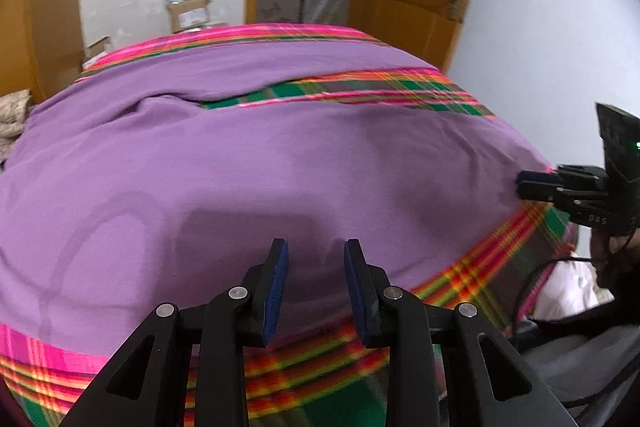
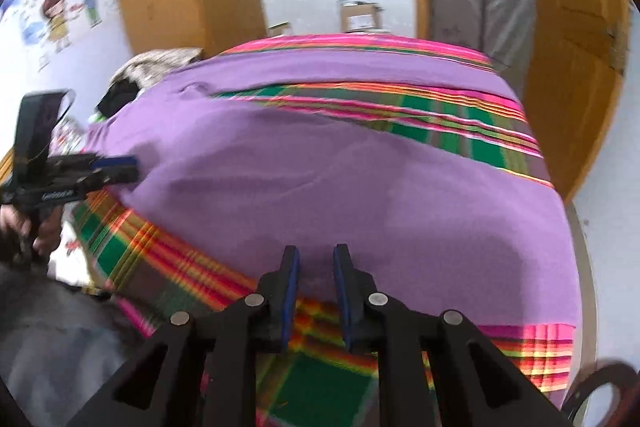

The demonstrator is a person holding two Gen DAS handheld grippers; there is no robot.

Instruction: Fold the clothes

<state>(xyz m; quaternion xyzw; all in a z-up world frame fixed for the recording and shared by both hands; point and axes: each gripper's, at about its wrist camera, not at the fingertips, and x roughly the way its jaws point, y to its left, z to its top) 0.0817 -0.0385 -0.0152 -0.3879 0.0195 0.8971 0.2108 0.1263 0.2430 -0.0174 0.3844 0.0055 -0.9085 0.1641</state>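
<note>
A large purple cloth (image 1: 280, 163) with a pink, green and orange plaid border (image 1: 472, 267) lies spread over what looks like a bed, already doubled once: a second plaid band (image 2: 400, 115) runs across its far half where one layer overlaps another. The left gripper (image 1: 316, 283) hovers over the near edge with its fingers (image 1: 276, 287) apart and nothing between them; the purple fabric shows through the gap. The right gripper (image 2: 316, 291) sits above the same near border further along, its fingers (image 2: 290, 291) parted by a narrower gap, also empty as far as the blur allows. Each gripper shows in the other's view, out at the cloth's side. The step in hand seems to be lining up both grippers on the near hem for the next fold. That calls for lowering each onto the plaid edge, pinching all layers together, then lifting evenly so the hem carries across toward the far band without dragging the layer beneath.
</note>
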